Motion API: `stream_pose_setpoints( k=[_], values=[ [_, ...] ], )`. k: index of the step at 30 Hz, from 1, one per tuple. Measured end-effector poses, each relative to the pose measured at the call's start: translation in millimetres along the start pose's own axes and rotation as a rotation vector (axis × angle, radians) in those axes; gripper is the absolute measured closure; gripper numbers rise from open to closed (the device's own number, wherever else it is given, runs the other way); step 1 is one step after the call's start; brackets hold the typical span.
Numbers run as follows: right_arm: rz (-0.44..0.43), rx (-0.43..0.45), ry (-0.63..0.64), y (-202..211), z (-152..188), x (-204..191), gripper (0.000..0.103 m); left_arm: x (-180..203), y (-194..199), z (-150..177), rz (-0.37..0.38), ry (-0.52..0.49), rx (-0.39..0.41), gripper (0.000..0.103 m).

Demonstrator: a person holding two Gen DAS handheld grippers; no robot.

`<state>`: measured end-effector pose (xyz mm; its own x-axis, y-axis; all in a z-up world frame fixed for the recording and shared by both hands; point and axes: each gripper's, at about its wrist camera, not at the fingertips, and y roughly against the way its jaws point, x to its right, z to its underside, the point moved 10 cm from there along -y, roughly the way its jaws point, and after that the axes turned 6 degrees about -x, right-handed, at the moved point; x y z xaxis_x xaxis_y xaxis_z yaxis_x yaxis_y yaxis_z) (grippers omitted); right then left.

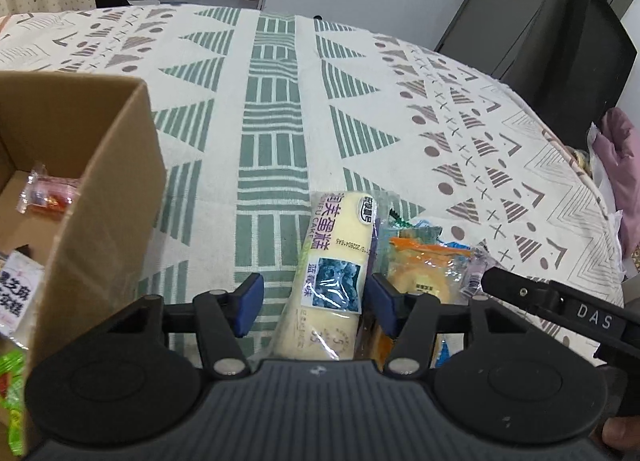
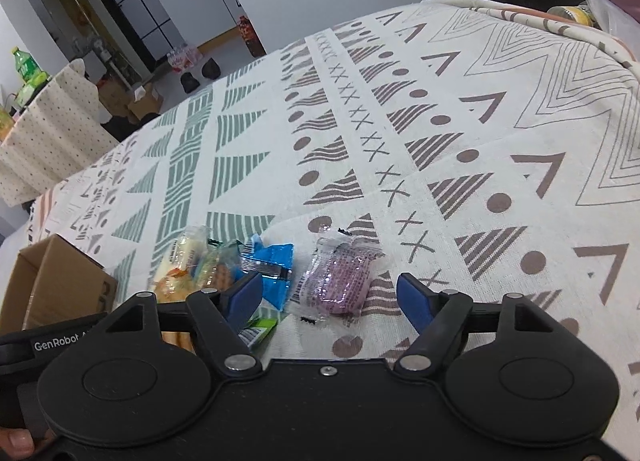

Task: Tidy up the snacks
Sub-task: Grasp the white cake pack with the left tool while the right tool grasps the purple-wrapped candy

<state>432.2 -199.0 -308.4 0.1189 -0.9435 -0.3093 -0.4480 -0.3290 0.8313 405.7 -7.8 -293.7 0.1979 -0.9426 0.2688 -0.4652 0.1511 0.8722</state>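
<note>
A long cream cake pack point(image 1: 340, 261) with a blue picture label lies on the patterned tablecloth point(image 1: 272, 121). My left gripper point(image 1: 316, 303) is open around its near end, the blue pads on either side of it. Just right of the pack lie an orange-wrapped bun point(image 1: 424, 265) and other packets. My right gripper point(image 2: 330, 297) is open low over a clear packet of purple snack point(image 2: 340, 281), which sits between its fingers. A blue packet point(image 2: 268, 261) lies by the left pad. The cardboard box point(image 1: 120, 165) stands at the left and holds a small candy packet point(image 1: 48, 193) and other snacks.
The same box point(image 2: 52, 281) shows at the far left of the right wrist view, beyond the snack pile point(image 2: 192, 265). The cloth stretches bare to the far table edge. A pink garment point(image 1: 624, 165) and dark furniture point(image 1: 560, 41) lie off the right edge.
</note>
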Motion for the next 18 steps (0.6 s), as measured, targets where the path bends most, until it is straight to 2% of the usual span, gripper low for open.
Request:
stream_pose_setpoints(
  k=[5,11,13,16,18],
  values=[
    [0.026,-0.014,0.0,-13.0,-0.4,6.3,0.03,-0.9,-14.6,5.1,-0.004,0.005,-0.024,0.044],
    [0.061,0.004,0.067,-18.9,-1.8,1.1,0.031,-1.8,-17.2,2.9,-0.027,-0.01,-0.003,0.044],
    [0.079,0.002,0.089,-19.2,-1.5,1.1,0.036,-2.8,-18.2,1.9,-0.036,-0.017,0.001,0.044],
    [0.138,-0.002,0.113,-15.7,-1.3,6.5,0.047,-5.5,-15.9,2.2,-0.06,-0.024,0.005,0.055],
    [0.177,-0.002,0.124,-11.0,-0.5,10.9,0.047,-8.2,-13.6,4.4,-0.068,-0.017,0.004,0.057]
  ],
)
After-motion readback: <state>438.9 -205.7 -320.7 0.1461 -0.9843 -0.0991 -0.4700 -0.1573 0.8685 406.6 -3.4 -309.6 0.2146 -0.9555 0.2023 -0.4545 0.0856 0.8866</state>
